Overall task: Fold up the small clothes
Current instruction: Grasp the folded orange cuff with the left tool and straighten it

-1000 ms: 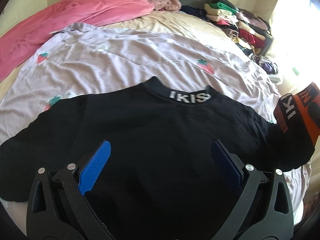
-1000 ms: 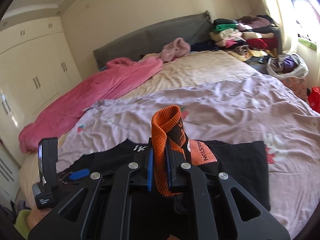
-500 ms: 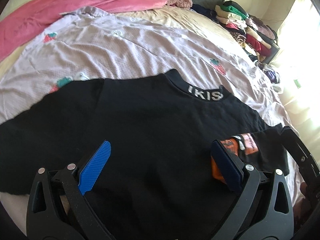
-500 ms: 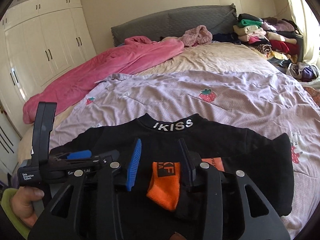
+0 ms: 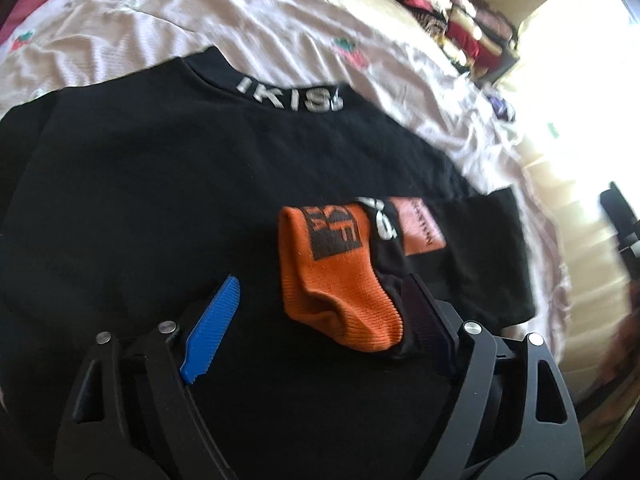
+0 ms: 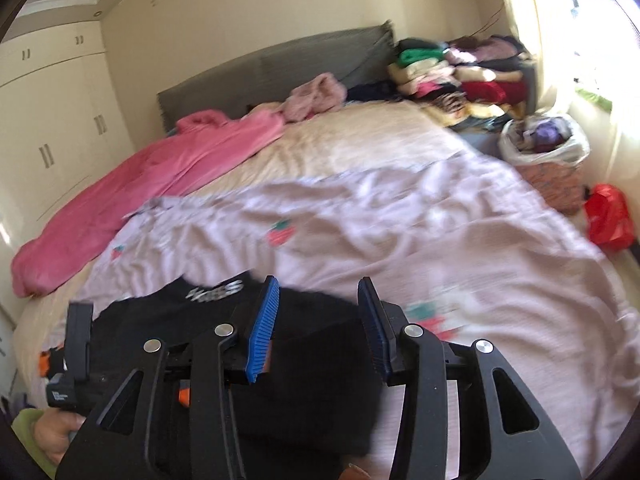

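Since a second ago the orange cuff (image 5: 340,276) has left the right gripper (image 6: 318,328) and now lies folded across the front of the black shirt (image 5: 168,208), and the left gripper (image 5: 320,308) has dropped closer to the shirt. That gripper's jaws are closing; the cuff sits between them, its right edge against or just beside the right-hand finger (image 5: 424,320), while the blue left-hand finger (image 5: 212,328) stands apart from it over plain black cloth. The pads do not yet press the cuff from both sides. Just beyond the cuff along the sleeve lie a white print and a pale orange label (image 5: 418,226). Farther ahead of the left gripper is the collar with its white lettering (image 5: 290,96), and beyond that the lilac bedspread (image 5: 280,28) with strawberry patches.

The right gripper has swung away toward the shirt's right edge. Its jaws are opening and stand partly apart, with nothing between the blue fingers (image 6: 262,328); the black shirt (image 6: 312,380) lies below and behind them. To its lower left a hand (image 6: 54,436) holds the left gripper's handle. Ahead of the right gripper lie the bedspread (image 6: 400,232), a pink blanket (image 6: 140,184), the grey headboard (image 6: 280,68) and a stack of folded clothes (image 6: 452,76). The view is blurred.
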The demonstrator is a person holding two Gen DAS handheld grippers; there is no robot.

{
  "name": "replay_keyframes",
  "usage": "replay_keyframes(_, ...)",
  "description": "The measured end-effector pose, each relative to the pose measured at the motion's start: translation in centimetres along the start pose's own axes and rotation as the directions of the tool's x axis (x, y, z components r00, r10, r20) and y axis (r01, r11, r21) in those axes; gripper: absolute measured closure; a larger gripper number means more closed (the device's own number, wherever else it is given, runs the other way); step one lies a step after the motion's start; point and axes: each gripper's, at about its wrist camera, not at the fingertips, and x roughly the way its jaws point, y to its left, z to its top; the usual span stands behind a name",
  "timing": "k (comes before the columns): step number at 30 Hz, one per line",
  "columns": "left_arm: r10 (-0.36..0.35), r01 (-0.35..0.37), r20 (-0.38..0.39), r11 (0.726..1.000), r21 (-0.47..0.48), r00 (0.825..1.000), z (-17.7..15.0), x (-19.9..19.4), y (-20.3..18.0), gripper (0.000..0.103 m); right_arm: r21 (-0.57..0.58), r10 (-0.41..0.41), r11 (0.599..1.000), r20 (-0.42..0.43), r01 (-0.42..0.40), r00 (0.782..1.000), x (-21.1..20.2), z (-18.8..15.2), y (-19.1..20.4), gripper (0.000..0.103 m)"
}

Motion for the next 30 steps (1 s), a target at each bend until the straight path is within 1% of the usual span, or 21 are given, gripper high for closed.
replay_keyframes(1, 0.018, -0.018, 0.009, 1.0, 0.003, 1.0, -0.1, 0.2, -0.4, 0.032, 0.002, -0.011, 1.0, 0.003, 0.011, 1.0, -0.7, 0.5, -1.1, 0.06)
replay_keyframes(2, 0.025, -0.025, 0.018, 1.0, 0.01, 1.0, -0.1, 0.2, -0.7, 0.045, -0.001, -0.02, 1.0, 0.007, 0.02, 1.0, -1.3, 0.9, -2.0, 0.06)
replay_keyframes(3, 0.031, -0.031, 0.023, 0.999, 0.019, 0.999, -0.1, 0.3, -1.1, 0.063, -0.007, -0.036, 0.999, 0.023, 0.037, 0.999, -2.2, 1.5, -3.1, 0.059)
replay_keyframes(4, 0.043, -0.044, 0.026, 0.999, 0.025, 0.999, 0.0, 0.4, -1.4, 0.071, -0.011, -0.047, 0.999, 0.027, 0.047, 0.999, -2.7, 1.8, -3.9, 0.059)
replay_keyframes(5, 0.045, -0.047, 0.035, 0.998, 0.031, 0.998, 0.1, 0.3, -1.6, 0.085, -0.011, -0.054, 0.998, 0.027, 0.054, 0.998, -3.2, 2.2, -4.5, 0.059)
replay_keyframes(6, 0.036, -0.038, 0.038, 0.999, 0.039, 0.999, 0.3, 0.3, -1.7, 0.094, -0.007, -0.056, 0.998, 0.03, 0.057, 0.998, -3.7, 2.5, -5.2, 0.059)
replay_keyframes(7, 0.026, -0.028, 0.041, 0.998, 0.055, 0.999, 0.5, 0.1, -2.0, 0.094, -0.002, -0.056, 0.998, 0.03, 0.057, 0.998, -4.4, 3.0, -6.1, 0.059)
replay_keyframes(9, 0.023, -0.028, 0.061, 0.996, 0.081, 0.998, 0.9, -0.6, -2.5, 0.096, -0.006, -0.058, 0.998, 0.032, 0.059, 0.998, -5.3, 3.4, -6.8, 0.059)
replay_keyframes(11, 0.015, -0.024, 0.094, 0.995, 0.101, 0.995, 1.4, -2.0, -2.9, 0.097, -0.007, -0.072, 0.997, 0.037, 0.073, 0.997, -6.3, 4.0, -7.3, 0.059)
replay_keyframes(14, 0.001, -0.016, 0.14, 0.994, 0.109, 0.99, 2.3, -4.3, -2.7, 0.097, -0.009, -0.076, 0.997, 0.054, 0.076, 0.996, -7.8, 4.8, -7.6, 0.059)
replay_keyframes(16, -0.003, -0.016, 0.174, 0.994, 0.108, 0.985, 3.1, -6.0, -2.2, 0.097, -0.021, -0.064, 0.998, 0.062, 0.065, 0.996, -8.5, 5.2, -7.0, 0.059)
replay_keyframes(19, 0.002, -0.023, 0.212, 0.995, 0.099, 0.977, 3.9, -8.4, -1.2, 0.097, -0.051, -0.032, 0.998, 0.074, 0.036, 0.997, -9.3, 5.7, -5.2, 0.056)
replay_keyframes(21, 0.007, -0.027, 0.23, 0.996, 0.086, 0.973, 4.4, -9.5, -0.3, 0.097, -0.066, -0.016, 0.998, 0.072, 0.021, 0.997, -9.4, 5.9, -4.0, 0.056)
replay_keyframes(23, 0.019, -0.038, 0.251, 0.997, 0.073, 0.968, 4.9, -11.1, 1.0, 0.097, -0.08, 0.017, 0.997, 0.068, -0.011, 0.998, -9.1, 5.9, -2.3, 0.056)
replay_keyframes(27, 0.038, -0.055, 0.274, 0.997, 0.053, 0.961, 5.1, -13.0, 3.0, 0.097, -0.115, 0.077, 0.991, 0.056, -0.07, 0.995, -8.1, 5.8, 1.7, 0.056)
replay_keyframes(30, 0.047, -0.061, 0.265, 0.997, 0.045, 0.963, 4.9, -13.5, 4.4, 0.097, -0.132, 0.115, 0.985, 0.037, -0.109, 0.993, -7.0, 5.4, 4.7, 0.056)
